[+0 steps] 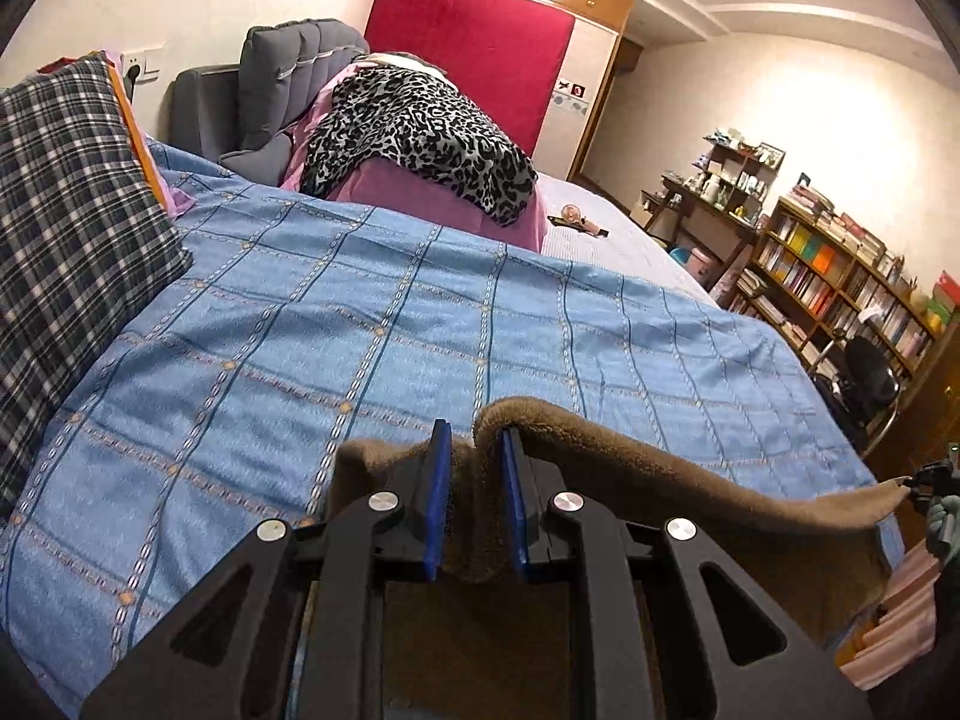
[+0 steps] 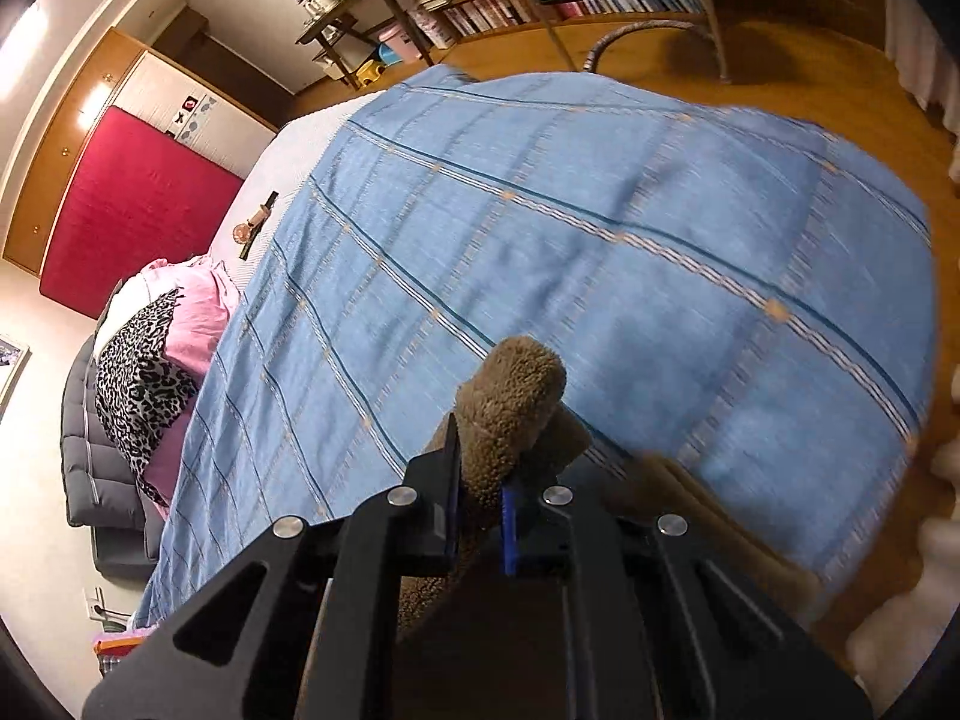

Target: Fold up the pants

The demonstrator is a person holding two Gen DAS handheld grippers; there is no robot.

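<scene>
Left wrist view: brown fleece pants [image 1: 660, 468] are held up just above a bed, their fuzzy edge stretched in a sagging line from the left gripper [image 1: 474, 450] at the bottom centre out to the far right edge of the picture. The left gripper's jaws, lined with blue pads [image 1: 437, 498], are closed on a bunched fold of the brown fabric, which rises in a small hump between them. At the far right, the other end of the pants meets the right gripper [image 1: 927, 480], seen small and dark there.

From the right wrist view, the right gripper [image 2: 480, 456] also has its jaws closed on the pants [image 2: 510, 402]; a thick roll of curly brown fleece sticks up past the jaw tips, and more of the fabric trails down to the lower right, blurred.

Under the pants lies a blue bedspread [image 1: 360, 312] crossed by darker blue lines and small orange dots, covering most of the bed. On its left side rests a dark plaid pillow [image 1: 66, 228]. Further back sits a pink folded quilt [image 1: 420, 192] with a black and white leopard-print cloth [image 1: 420, 138] draped on top, and beside it a grey padded cushion [image 1: 282, 84]. A large red panel [image 1: 474, 54] stands against the wall behind the bed. To the right of the bed is a wooden bookshelf [image 1: 840, 276] packed with books, and a dark chair [image 1: 870, 378] stands on the wooden floor [image 2: 750, 66].
</scene>
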